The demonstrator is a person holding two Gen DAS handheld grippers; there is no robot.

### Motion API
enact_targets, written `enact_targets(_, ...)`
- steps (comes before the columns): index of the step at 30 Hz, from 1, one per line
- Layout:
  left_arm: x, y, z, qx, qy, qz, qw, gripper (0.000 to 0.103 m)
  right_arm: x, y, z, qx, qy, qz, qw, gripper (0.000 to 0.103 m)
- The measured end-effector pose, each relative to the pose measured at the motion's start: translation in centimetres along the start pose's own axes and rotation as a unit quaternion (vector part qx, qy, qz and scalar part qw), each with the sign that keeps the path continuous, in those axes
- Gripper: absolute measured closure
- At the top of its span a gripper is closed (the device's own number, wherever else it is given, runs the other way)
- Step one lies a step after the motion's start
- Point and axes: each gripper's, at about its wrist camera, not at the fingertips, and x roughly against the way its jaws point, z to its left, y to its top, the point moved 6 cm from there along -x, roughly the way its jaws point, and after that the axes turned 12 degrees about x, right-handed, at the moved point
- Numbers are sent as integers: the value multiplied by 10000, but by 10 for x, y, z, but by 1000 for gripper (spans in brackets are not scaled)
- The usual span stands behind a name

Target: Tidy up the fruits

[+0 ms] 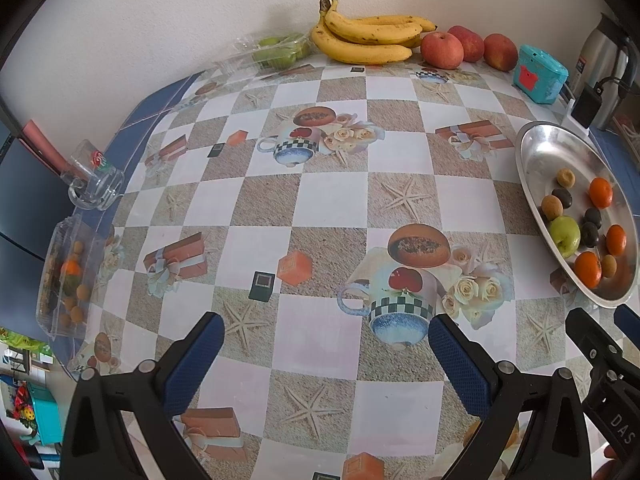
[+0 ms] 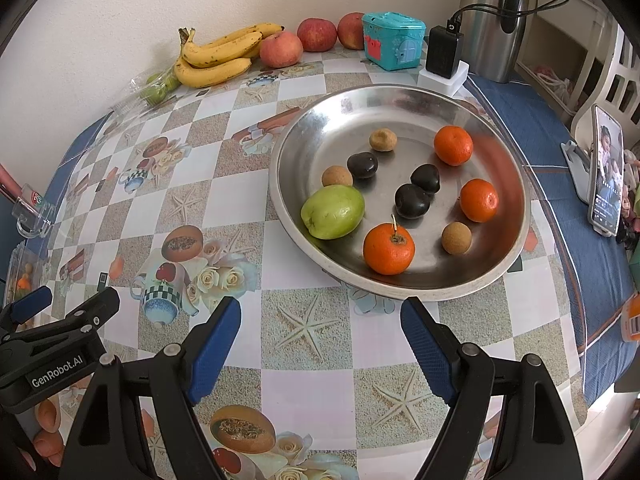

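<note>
The right gripper (image 2: 320, 344) hangs over the bench (image 2: 312, 336) with its blue fingers (image 2: 214, 350) wide apart and nothing between them. The left gripper (image 1: 326, 364) is wide apart too and holds nothing. Just past the right gripper sits a big silver plate (image 2: 320, 120), and it is the main spot here. On the plate lie three oranges: one (image 2: 389, 249) at the near edge, one (image 2: 479, 200) on the right side, one (image 2: 453, 145) farther back. A green fruit (image 2: 333, 211) lies on the plate's left side. Three dark fruits (image 2: 412, 200) sit in the middle of the plate, and three small brown round fruits (image 2: 456, 237) lie among them. Nothing stands between the right gripper and the plate. Behind the plate, by the wall, lie yellow bananas (image 2: 218, 56) and red apples (image 2: 281, 49). Near the apples stands a teal box (image 2: 394, 40), then a black charger (image 2: 442, 50) and a steel jug (image 2: 494, 20). Far to the left of the plate, at the bench edge, is a clear box (image 1: 64, 280) with more small fruits, and a glass mug (image 1: 94, 180) lying on its side. To the right of the plate a phone (image 2: 606, 168) stands upright.
</note>
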Motion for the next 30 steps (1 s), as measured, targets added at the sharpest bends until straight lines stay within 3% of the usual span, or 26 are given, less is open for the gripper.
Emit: enact_targets(30,0,-1,0,21,0,36,10000,0,-1,-1,-2,-56,5,46,10000,20)
